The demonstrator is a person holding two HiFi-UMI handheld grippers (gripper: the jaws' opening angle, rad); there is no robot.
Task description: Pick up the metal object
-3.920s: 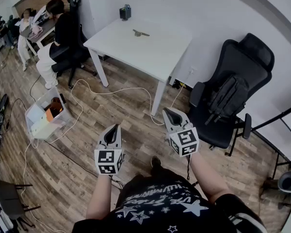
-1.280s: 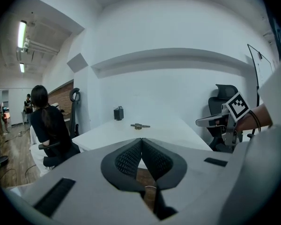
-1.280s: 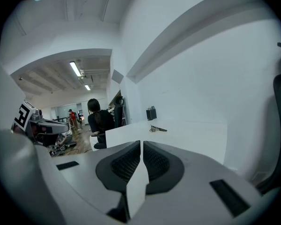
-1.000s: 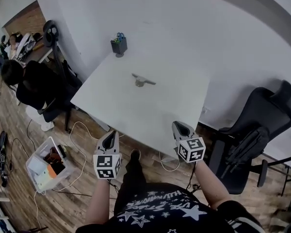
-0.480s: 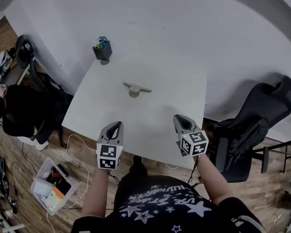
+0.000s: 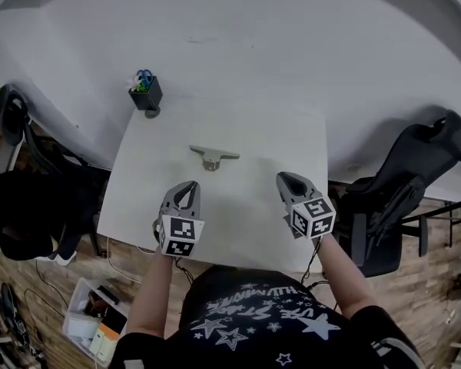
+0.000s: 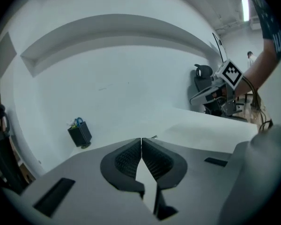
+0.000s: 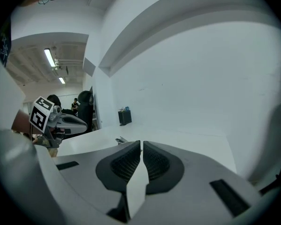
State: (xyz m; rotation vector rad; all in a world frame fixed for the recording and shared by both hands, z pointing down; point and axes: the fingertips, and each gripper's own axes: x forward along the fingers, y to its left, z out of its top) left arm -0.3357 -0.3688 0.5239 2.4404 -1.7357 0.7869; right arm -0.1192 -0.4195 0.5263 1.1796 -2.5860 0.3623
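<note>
The metal object (image 6: 213, 157), a small grey T-shaped piece, lies flat near the middle of the white table (image 6: 292, 141). My left gripper (image 6: 189, 186) hovers over the table's near part, just short of the object, jaws shut and empty. My right gripper (image 6: 283, 177) hangs over the near right part, also shut with nothing in it. In the left gripper view the shut pads (image 7: 141, 139) hide all but a sliver of the object (image 7: 153, 137). The right gripper view shows the object (image 8: 120, 140) left of its closed jaws (image 8: 141, 143).
A black pen holder (image 6: 147, 94) stands at the table's far left corner, by the white wall. A black office chair (image 6: 399, 191) is right of the table, and another dark chair (image 6: 31, 198) is to its left. A plastic box (image 6: 92, 325) sits on the wood floor.
The person has walked up to the table. Both grippers moved forward from in front of its near edge to above the tabletop, the left one closer to the metal object.
</note>
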